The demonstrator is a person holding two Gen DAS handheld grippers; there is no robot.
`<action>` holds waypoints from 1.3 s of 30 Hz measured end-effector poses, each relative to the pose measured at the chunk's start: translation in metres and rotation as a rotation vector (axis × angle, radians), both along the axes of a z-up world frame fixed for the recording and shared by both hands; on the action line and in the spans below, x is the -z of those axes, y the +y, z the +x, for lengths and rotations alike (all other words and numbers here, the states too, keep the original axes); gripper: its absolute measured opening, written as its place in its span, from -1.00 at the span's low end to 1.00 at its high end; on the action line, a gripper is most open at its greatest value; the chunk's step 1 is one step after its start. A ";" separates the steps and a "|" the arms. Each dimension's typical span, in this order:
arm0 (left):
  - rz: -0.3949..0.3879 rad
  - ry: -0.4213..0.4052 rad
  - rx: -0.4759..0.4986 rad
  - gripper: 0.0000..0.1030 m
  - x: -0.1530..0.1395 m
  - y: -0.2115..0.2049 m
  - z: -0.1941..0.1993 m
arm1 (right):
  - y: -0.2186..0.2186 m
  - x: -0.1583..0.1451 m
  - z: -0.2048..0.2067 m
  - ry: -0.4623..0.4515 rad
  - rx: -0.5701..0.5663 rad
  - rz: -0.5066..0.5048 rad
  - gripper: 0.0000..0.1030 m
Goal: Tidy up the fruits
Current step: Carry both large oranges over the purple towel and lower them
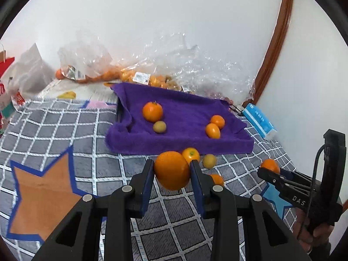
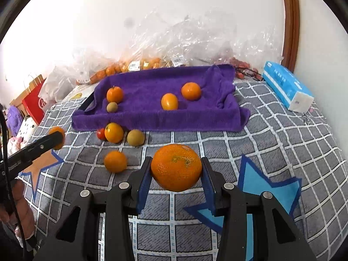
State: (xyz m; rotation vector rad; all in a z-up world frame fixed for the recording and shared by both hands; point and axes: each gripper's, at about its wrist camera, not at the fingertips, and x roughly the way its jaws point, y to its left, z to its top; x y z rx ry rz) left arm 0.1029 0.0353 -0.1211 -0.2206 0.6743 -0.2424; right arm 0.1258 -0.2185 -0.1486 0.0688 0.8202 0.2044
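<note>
My left gripper [image 1: 171, 169] is shut on an orange [image 1: 172, 170] and holds it above the grey checked cover, just in front of the purple towel tray [image 1: 180, 139]. My right gripper [image 2: 176, 169] is shut on a larger orange [image 2: 176, 167], also lifted in front of the tray [image 2: 156, 121]. On the towel lie an orange [image 1: 152, 111], a small greenish fruit [image 1: 159, 127] and two oranges [image 1: 214, 126] at the right. In front of the tray lie loose fruits: an orange [image 2: 114, 132], a tan fruit [image 2: 135, 137], a small red one [image 2: 101, 134] and another orange [image 2: 115, 161].
Clear plastic bags of oranges [image 1: 139, 76] lie behind the tray against the wall. A blue tissue pack [image 2: 287, 89] sits at the right. A red paper bag [image 2: 34, 102] stands at the far left. The right gripper and hand show at the left view's right edge [image 1: 304, 187].
</note>
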 end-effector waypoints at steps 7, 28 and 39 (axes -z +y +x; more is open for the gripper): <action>0.019 0.023 -0.033 -0.39 -0.018 0.006 0.008 | -0.005 -0.015 0.002 -0.040 0.004 0.009 -0.16; 0.032 0.035 -0.093 -0.39 -0.036 0.013 0.022 | -0.006 -0.024 0.006 -0.044 0.005 0.040 -0.16; 0.037 0.038 -0.138 -0.39 -0.038 0.024 0.041 | -0.015 -0.031 0.025 -0.074 0.015 0.032 -0.16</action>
